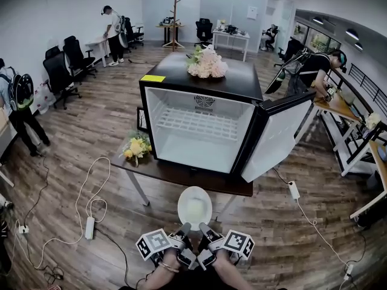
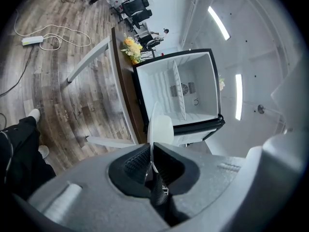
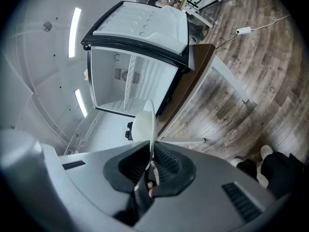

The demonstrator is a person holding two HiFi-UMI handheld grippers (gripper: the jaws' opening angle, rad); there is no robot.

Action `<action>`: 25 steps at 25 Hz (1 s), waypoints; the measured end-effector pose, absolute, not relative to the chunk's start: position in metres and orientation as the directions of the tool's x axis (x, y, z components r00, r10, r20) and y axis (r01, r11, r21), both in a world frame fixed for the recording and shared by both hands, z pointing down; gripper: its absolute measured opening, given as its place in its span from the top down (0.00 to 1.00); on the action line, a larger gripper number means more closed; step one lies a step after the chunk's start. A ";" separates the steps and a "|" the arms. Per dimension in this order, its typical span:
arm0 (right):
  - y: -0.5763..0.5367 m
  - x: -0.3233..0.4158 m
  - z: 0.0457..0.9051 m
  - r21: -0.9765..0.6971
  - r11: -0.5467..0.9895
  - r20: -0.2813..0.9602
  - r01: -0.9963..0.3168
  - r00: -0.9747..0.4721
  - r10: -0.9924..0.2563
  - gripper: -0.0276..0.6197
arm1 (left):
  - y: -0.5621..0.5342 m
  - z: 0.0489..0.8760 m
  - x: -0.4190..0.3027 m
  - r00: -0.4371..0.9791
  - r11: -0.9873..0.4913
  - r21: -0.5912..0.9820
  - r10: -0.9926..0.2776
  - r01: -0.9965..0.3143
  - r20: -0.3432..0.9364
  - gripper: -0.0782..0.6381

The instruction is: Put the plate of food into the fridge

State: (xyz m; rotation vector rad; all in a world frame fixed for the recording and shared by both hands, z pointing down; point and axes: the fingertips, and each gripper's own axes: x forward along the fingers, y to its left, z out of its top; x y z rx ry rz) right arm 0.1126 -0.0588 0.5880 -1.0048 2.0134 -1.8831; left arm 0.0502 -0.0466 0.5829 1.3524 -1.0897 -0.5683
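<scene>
Left tool [image 1: 185, 227], right tool [image 1: 202, 227] on plate [image 1: 195, 205]

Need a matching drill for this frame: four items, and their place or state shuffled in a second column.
1 plate
2 fridge door
3 pale flowers
4 yellow flowers

A on the table, left of the fridge
B swung open
C on top of the fridge
D rim gripped by left gripper and right gripper

Pairs: 1-D, 2-B, 3-C, 4-A
</scene>
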 end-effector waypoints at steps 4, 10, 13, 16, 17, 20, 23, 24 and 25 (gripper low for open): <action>-0.066 0.112 0.588 -0.941 -0.050 0.295 -0.334 -0.741 -0.603 0.91 | -0.054 0.582 0.050 0.442 0.185 0.948 -0.850 -0.260 0.287 0.86; -0.081 0.108 0.587 -0.938 -0.058 0.302 -0.342 -0.725 -0.619 0.91 | -0.070 0.582 0.045 0.463 0.184 0.949 -0.839 -0.255 0.287 0.86; -0.089 0.103 0.586 -0.940 -0.066 0.301 -0.336 -0.717 -0.629 0.90 | -0.080 0.580 0.040 0.473 0.175 0.947 -0.833 -0.269 0.288 0.86; -0.098 0.095 0.584 -0.942 -0.072 0.297 -0.329 -0.710 -0.638 0.90 | -0.090 0.578 0.033 0.486 0.167 0.945 -0.824 -0.281 0.290 0.86; -0.101 0.092 0.585 -0.942 -0.073 0.296 -0.328 -0.708 -0.640 0.90 | -0.093 0.579 0.029 0.492 0.167 0.946 -0.821 -0.279 0.290 0.86; -0.110 0.084 0.588 -0.940 -0.079 0.303 -0.332 -0.703 -0.643 0.90 | -0.102 0.582 0.022 0.502 0.176 0.946 -0.813 -0.273 0.296 0.86; -0.121 0.075 0.588 -0.941 -0.084 0.303 -0.329 -0.701 -0.645 0.90 | -0.113 0.582 0.013 0.503 0.173 0.941 -0.809 -0.290 0.304 0.86; -0.125 0.072 0.589 -0.940 -0.083 0.304 -0.331 -0.700 -0.647 0.90 | -0.117 0.582 0.009 0.505 0.172 0.940 -0.806 -0.296 0.307 0.86; -0.129 0.068 0.589 -0.938 -0.081 0.307 -0.338 -0.697 -0.648 0.90 | -0.122 0.583 0.006 0.509 0.173 0.938 -0.803 -0.300 0.311 0.86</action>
